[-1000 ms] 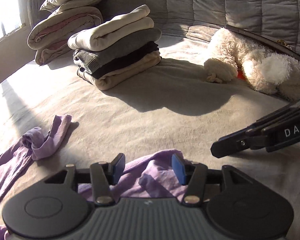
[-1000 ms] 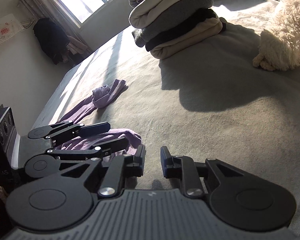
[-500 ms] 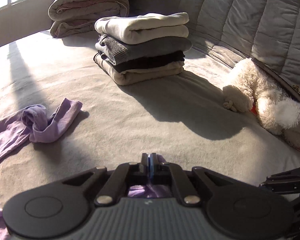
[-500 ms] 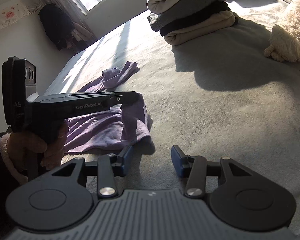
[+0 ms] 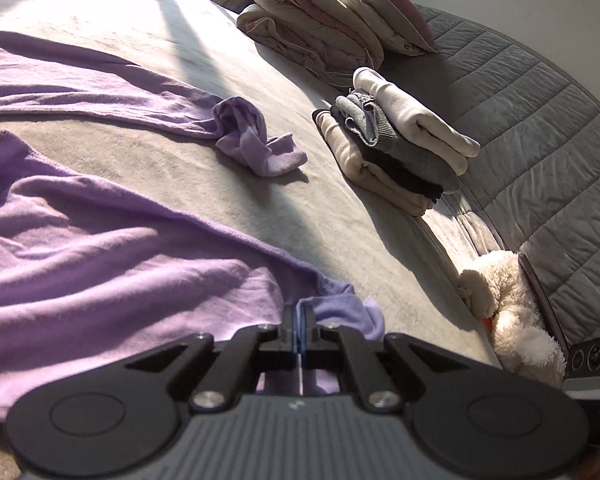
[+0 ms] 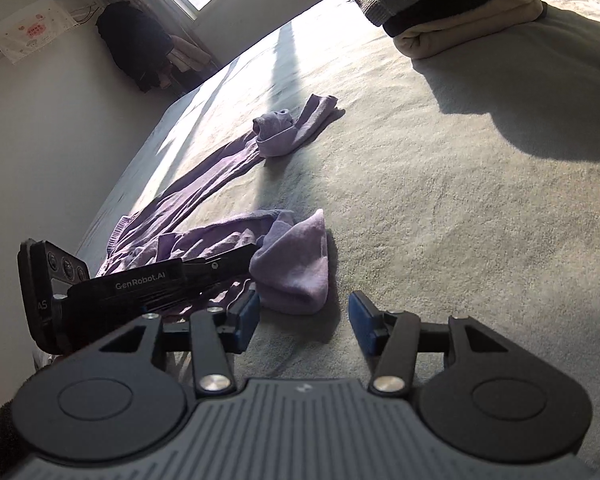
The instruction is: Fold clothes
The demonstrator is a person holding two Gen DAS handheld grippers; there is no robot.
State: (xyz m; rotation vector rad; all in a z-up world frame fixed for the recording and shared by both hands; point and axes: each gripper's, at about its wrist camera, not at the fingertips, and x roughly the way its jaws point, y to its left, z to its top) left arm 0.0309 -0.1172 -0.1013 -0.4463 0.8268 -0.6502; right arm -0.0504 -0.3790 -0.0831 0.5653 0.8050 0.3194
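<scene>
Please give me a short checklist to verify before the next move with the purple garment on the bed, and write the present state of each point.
1. Left gripper shut on the purple garment: ok.
2. Right gripper, jaws just been opening, nothing between them: ok.
3. Bed beside the garment free for spreading: ok.
4. Far sleeve laid flat: not ok, it is bunched.
5. Stack of folded clothes apart from the garment: ok.
6. Whole garment lying flat: cannot tell, part is out of view.

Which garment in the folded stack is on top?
The cream one, lying on the folded stack. Beneath it are a grey garment, a thin black one and a beige one on the bed.
</scene>
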